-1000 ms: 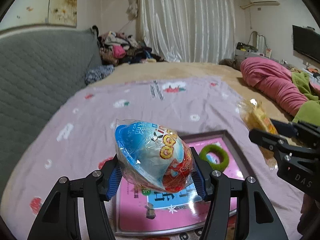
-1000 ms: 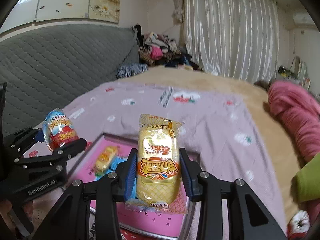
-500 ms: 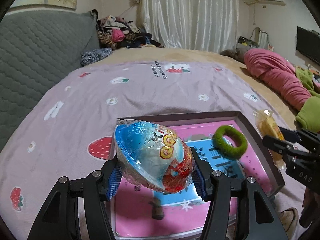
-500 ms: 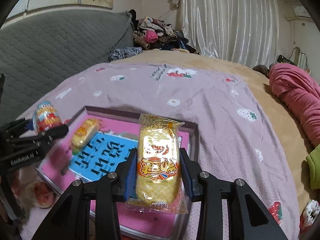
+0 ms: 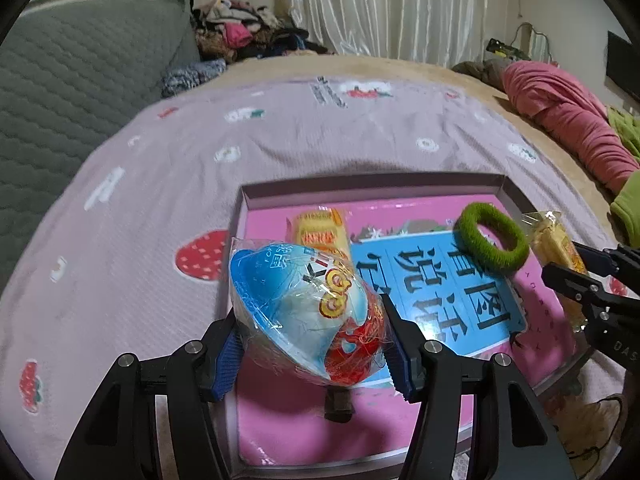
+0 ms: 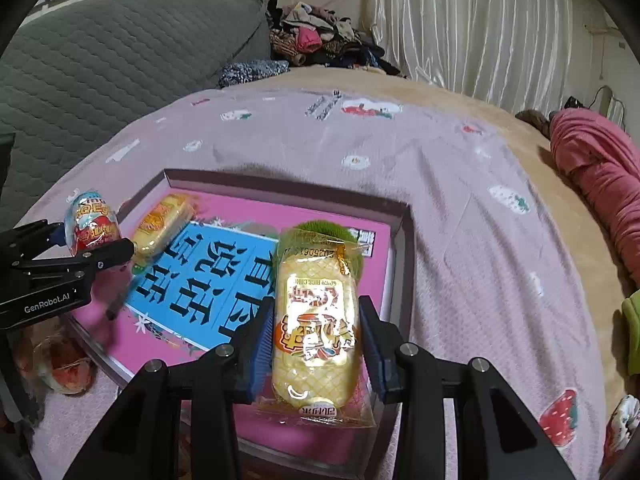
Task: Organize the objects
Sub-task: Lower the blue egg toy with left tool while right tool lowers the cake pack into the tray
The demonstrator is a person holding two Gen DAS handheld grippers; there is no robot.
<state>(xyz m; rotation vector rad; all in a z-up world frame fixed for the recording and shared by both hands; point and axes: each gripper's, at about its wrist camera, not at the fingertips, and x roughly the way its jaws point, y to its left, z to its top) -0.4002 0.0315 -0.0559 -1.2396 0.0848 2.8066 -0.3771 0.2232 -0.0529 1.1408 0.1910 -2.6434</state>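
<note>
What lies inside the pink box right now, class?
Inside the pink box: a yellow snack packet and a green ring. The held egg hides part of its floor.

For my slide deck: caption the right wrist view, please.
Right gripper holds a yellow snack pack over the pink tray; left gripper brings a wrapped egg toy.

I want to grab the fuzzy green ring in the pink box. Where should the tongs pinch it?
Pinch one side of the green ring across its band, one finger in the hole and one outside, coming straight down from above. It lies flat on the pink box floor, so the open middle leaves room, probably easiest on its left, away from the box wall.
</note>
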